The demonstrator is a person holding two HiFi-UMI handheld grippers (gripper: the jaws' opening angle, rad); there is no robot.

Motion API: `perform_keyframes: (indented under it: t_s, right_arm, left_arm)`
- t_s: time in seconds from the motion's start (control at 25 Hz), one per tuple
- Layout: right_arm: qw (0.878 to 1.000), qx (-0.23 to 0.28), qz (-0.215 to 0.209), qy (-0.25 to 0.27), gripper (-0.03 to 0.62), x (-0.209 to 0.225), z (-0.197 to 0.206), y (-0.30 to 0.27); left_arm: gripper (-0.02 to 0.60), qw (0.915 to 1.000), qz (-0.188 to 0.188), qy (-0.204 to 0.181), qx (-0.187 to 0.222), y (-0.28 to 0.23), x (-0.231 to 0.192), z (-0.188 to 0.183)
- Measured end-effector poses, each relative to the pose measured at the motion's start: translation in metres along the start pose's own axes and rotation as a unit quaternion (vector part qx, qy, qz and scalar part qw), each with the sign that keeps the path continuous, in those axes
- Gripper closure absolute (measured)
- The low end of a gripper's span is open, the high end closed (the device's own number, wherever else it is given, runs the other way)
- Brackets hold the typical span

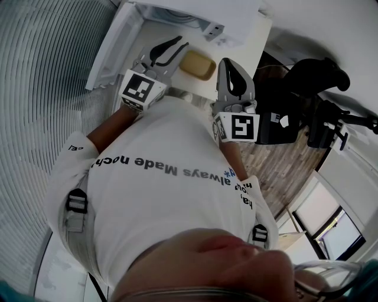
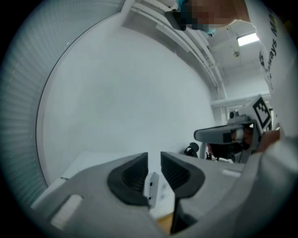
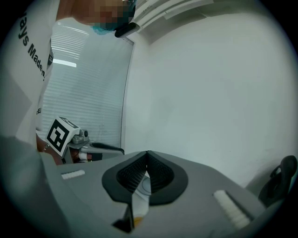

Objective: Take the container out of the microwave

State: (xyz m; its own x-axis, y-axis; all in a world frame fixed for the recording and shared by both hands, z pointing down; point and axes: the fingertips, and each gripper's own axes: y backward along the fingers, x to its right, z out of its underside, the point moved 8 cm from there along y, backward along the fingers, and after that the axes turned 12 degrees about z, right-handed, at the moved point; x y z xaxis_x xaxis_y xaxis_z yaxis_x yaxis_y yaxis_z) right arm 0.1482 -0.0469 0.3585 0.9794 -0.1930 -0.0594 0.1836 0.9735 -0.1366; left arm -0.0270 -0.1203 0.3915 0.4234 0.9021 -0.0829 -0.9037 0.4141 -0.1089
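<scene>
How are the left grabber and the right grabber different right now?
The left gripper has its jaws apart with a gap, while the right gripper has jaws meeting at the tips. In the head view, the left gripper slants sideways toward the right gripper, which points straight ahead. Both are grey, carry a marker cube and hold nothing.

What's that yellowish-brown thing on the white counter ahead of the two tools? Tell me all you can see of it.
The container is a tan, matte, flat box with rounded corners; no contents show. It lies flat on the white counter, just outside the white microwave, ahead of and between the left gripper and the right gripper. Neither one's fingers seem to touch it.
</scene>
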Motion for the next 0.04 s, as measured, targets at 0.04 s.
perform_keyframes:
  t_s: [0.04]
  right_arm:
    - [1.000, 0.000, 0.000, 0.000, 0.592, 0.0000, 0.0000, 0.0002]
  left_arm:
    - [0.494, 1.0000, 0.000, 0.000, -0.001, 0.0002, 0.0001, 0.0004]
